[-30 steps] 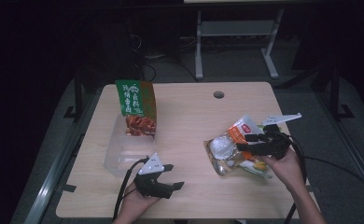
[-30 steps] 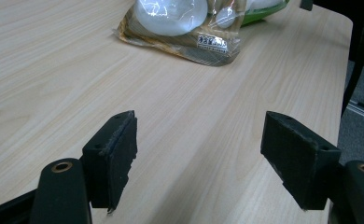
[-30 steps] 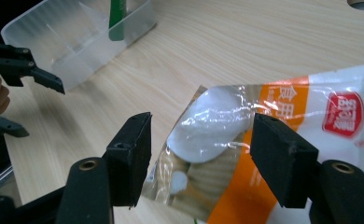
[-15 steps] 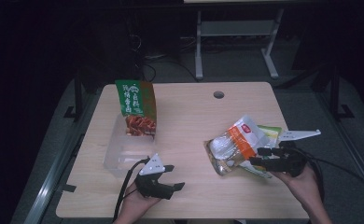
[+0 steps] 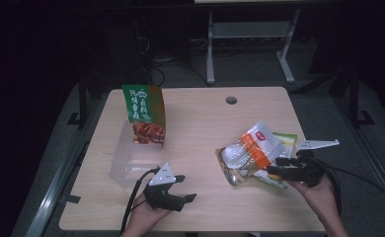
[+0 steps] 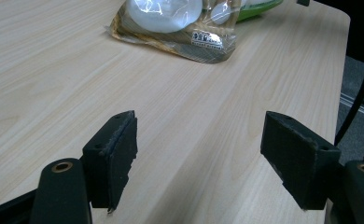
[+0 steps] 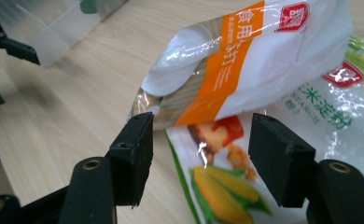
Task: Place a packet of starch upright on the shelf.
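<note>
A white-and-orange food bag [image 5: 252, 148] lies at the right of the table, partly on top of a green corn-print bag [image 5: 285, 140]. My right gripper [image 5: 274, 166] sits at the bags' near right side, pointing left, jaws open. In the right gripper view the white-and-orange bag [image 7: 245, 60] is just ahead of the right gripper [image 7: 201, 154], and the corn-print bag [image 7: 227, 186] lies under the gap, untouched by the pads. My left gripper [image 5: 188, 187] rests open near the front edge. In the left gripper view nothing but bare wood lies between the left gripper [image 6: 199, 154] jaws, with the bags [image 6: 180, 18] farther off.
A green-and-red snack bag [image 5: 143, 113] stands upright in a clear plastic box [image 5: 131, 165] at the left of the wooden table [image 5: 200, 123]. A cable hole [image 5: 231, 100] sits near the far edge. The floor and a metal frame beyond are dark.
My right gripper has drawn back from over the bags toward the near right edge and sunk a little, which leaves the white-and-orange bag uncovered. The left gripper has kept still.
</note>
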The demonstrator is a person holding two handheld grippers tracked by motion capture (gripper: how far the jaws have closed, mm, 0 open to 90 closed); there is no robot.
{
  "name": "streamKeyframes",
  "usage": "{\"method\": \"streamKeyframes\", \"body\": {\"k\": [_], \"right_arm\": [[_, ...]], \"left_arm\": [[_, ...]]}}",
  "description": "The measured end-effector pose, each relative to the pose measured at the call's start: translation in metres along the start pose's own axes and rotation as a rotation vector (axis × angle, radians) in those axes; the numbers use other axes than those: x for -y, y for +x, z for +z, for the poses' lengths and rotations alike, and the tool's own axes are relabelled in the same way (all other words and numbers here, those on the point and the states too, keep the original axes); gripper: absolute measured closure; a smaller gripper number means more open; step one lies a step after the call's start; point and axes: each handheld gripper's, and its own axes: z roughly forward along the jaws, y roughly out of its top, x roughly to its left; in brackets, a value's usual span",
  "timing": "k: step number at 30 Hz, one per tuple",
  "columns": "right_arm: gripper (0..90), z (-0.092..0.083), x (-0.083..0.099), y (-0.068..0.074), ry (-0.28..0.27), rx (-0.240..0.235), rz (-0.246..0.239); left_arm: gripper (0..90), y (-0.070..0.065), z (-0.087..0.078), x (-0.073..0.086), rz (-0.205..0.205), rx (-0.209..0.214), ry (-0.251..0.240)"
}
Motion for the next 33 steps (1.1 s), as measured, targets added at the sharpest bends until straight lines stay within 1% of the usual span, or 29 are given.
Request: {"method": "streamKeyframes", "body": {"k": [3, 5, 9, 12, 17, 18, 19, 20, 24, 28, 33], "right_arm": [[41.6, 0.008, -0.005, -0.001, 0.005, 0.004, 0.02], [42.7, 0.014, -0.008, -0.003, 0.004, 0.006, 0.018], [46.6, 0.025, -0.011, -0.006, 0.004, 0.006, 0.037], [53.5, 0.03, -0.013, -0.008, -0.024, 0.011, 0.048], [64.0, 0.035, -0.017, -0.01, -0.048, 0.022, 0.072], [69.1, 0.036, -0.018, -0.01, -0.047, 0.023, 0.075], [70.6, 0.036, -0.019, -0.009, -0.047, 0.023, 0.068], [74.2, 0.038, -0.02, -0.008, -0.043, 0.035, 0.063], [83.3, 0.039, -0.022, -0.004, -0.038, 0.03, 0.039], [86.5, 0.037, -0.027, 0.003, -0.05, 0.008, 0.017], [88.8, 0.034, -0.039, 0.018, -0.068, -0.024, -0.05]], "left_arm": [[26.6, 0.0, 0.0, 0.0, -0.001, 0.001, -0.001], [26.7, 0.0, 0.0, 0.0, -0.001, 0.001, 0.0], [26.7, 0.0, 0.0, 0.0, -0.008, 0.003, 0.001], [26.8, 0.0, 0.001, 0.0, -0.01, 0.003, 0.003], [26.9, 0.0, 0.001, 0.0, -0.009, 0.004, 0.005], [26.9, 0.0, 0.001, 0.0, -0.009, 0.004, 0.005], [26.9, 0.0, 0.001, 0.0, -0.008, 0.005, 0.006], [26.9, 0.0, 0.001, 0.0, -0.01, 0.005, 0.005], [27.0, 0.0, 0.001, -0.001, -0.007, 0.003, 0.004], [27.0, 0.001, 0.001, -0.001, -0.005, 0.004, 0.003], [27.0, 0.002, 0.001, -0.001, 0.004, 0.003, 0.003]]}}
